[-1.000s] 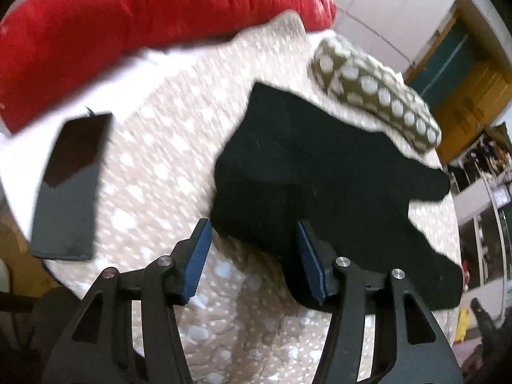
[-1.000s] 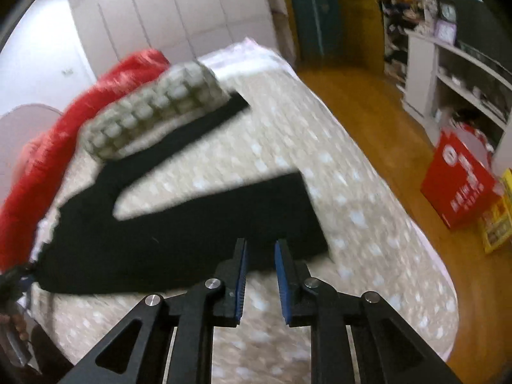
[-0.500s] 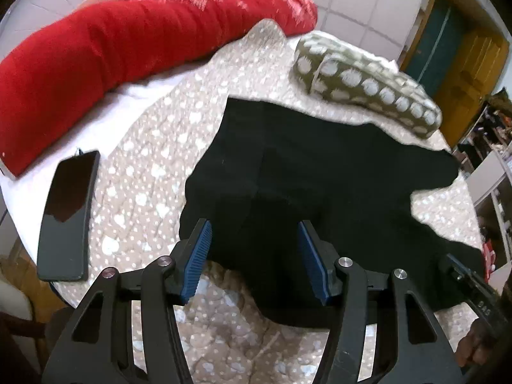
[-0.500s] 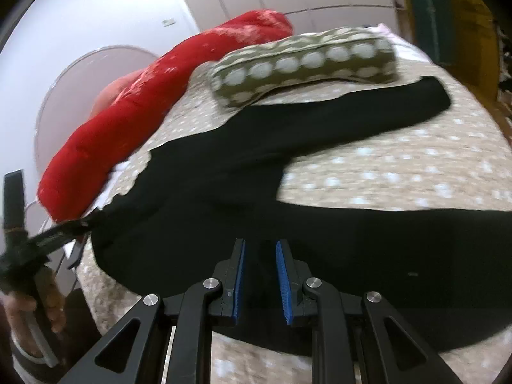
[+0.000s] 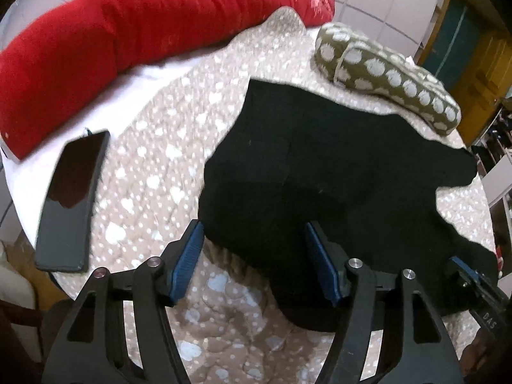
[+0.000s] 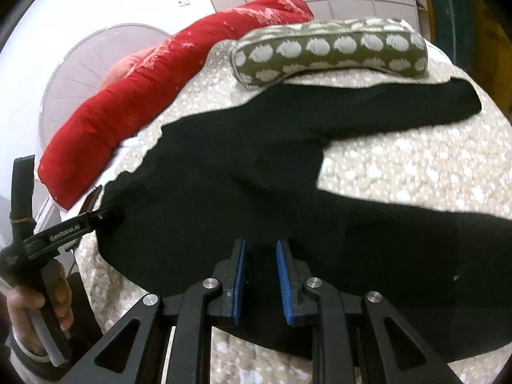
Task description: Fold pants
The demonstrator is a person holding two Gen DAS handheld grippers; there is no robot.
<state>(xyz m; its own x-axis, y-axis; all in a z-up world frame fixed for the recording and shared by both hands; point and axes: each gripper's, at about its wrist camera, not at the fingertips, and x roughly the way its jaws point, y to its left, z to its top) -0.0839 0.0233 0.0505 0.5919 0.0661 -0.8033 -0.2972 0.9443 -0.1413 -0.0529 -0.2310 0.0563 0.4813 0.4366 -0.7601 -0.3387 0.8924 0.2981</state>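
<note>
The left wrist view looks down on black pants (image 5: 336, 172) spread flat on a bed covered by a beige spotted quilt (image 5: 166, 172). The left gripper (image 5: 252, 262) hangs over the waist edge nearest the camera; its fingers have just been opening and stand wide apart, with the cloth's edge below the gap and neither blue pad pressing on it. Only this view shows a dark phone (image 5: 72, 198) lying on the quilt to the left, well apart from the pants. A long red cushion (image 5: 134, 44) runs along the far side, and an olive pillow with pale dots (image 5: 384, 73) lies just beyond the pants. At the lower right, the tip of the right gripper (image 5: 473, 283) comes in over the cloth.

The right wrist view alone shows both pant legs (image 6: 320, 176) splayed apart, the far one ending beside the olive pillow (image 6: 329, 51). The right gripper (image 6: 260, 275) hovers over the pants, its fingers a narrow gap apart with nothing clamped. At left, a hand (image 6: 35, 310) holds the left gripper (image 6: 105, 216) at the waist edge.
</note>
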